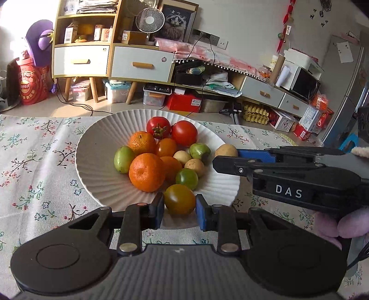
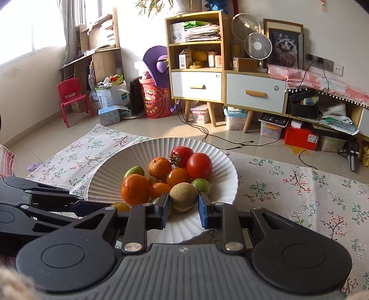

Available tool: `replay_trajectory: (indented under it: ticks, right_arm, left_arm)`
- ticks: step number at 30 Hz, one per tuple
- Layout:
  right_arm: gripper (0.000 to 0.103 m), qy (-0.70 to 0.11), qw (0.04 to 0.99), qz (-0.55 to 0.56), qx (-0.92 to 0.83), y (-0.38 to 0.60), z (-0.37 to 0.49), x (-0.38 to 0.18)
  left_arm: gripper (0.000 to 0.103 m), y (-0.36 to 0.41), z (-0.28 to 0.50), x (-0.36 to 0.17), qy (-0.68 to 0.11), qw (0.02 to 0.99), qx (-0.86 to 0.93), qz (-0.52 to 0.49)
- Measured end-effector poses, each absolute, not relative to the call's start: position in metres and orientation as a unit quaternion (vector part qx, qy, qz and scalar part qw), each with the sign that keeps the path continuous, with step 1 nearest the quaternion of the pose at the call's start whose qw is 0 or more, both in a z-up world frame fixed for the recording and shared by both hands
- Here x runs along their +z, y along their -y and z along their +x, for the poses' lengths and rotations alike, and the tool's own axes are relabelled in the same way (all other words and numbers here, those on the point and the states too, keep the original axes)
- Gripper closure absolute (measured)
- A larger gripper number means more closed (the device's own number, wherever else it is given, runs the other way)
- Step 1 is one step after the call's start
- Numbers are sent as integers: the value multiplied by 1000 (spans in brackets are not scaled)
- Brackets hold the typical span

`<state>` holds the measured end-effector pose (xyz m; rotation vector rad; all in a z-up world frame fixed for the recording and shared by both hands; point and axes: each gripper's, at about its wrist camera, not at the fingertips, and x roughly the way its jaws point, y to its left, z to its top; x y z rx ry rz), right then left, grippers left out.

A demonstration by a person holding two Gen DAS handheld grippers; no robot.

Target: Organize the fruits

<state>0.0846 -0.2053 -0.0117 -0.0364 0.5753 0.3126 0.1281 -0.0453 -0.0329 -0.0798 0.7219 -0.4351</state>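
A white ribbed plate [image 1: 92, 143] [image 2: 110, 166] holds several fruits: two red tomatoes [image 1: 183, 132], mandarins [image 1: 146, 172], small green and tan ones. My left gripper [image 1: 180, 205] is shut on a yellow-green tomato [image 1: 179, 198] over the plate's near rim. My right gripper [image 1: 227, 158] reaches in from the right, shut on a round tan fruit [image 1: 226, 150] above the plate's right edge. In the right wrist view, the right gripper [image 2: 183, 203] presses its blue pads [image 2: 163, 205] on that tan fruit [image 2: 183, 196]. There the left gripper [image 2: 110, 207] comes in from the left with its tomato [image 2: 120, 206].
The plate stands on a floral tablecloth [image 1: 34, 161] [image 2: 299, 196] whose far edge lies just behind it. Beyond are the floor, drawer cabinets [image 1: 140, 63], a small fan [image 1: 150, 19] and storage boxes. A gloved hand [image 1: 334, 226] holds the right gripper.
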Motion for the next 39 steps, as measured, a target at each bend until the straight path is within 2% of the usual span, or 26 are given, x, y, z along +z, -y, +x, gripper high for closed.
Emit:
replay_trajectory:
  ticks: [13, 16, 21, 23, 25, 29, 31, 36, 39]
  right_arm:
    - [79, -295, 944, -14, 149, 211, 92, -19]
    - [76, -291, 945, -12, 146, 211, 90, -17]
    - [70, -285, 949, 9, 134, 218, 84, -6]
    - [66, -285, 950, 17, 124, 221, 77, -1]
    - [54, -286, 951, 23, 113, 221, 68, 3]
    - [41, -300, 949, 35, 95, 218, 49, 8]
    - [29, -304, 948, 40, 84, 214, 38, 10]
    - [15, -319, 946, 31, 46, 203, 18, 13]
    - [7, -328, 944, 36, 11, 198, 7, 14]
  left_arm:
    - [80, 45, 130, -34, -346, 914, -206, -41]
    - [77, 45, 128, -31, -344, 915, -204, -42]
    - [56, 43, 115, -21, -342, 917, -203, -34]
    - [47, 40, 106, -13, -339, 919, -199, -33]
    - [40, 37, 98, -7, -339, 920, -192, -34]
    - [20, 30, 79, 3, -344, 922, -173, -30]
    - [17, 26, 69, 6, -348, 923, -164, -26]
    - [8, 14, 50, 6, -373, 919, -125, -27]
    - [7, 5, 43, 3, -387, 915, -103, -42]
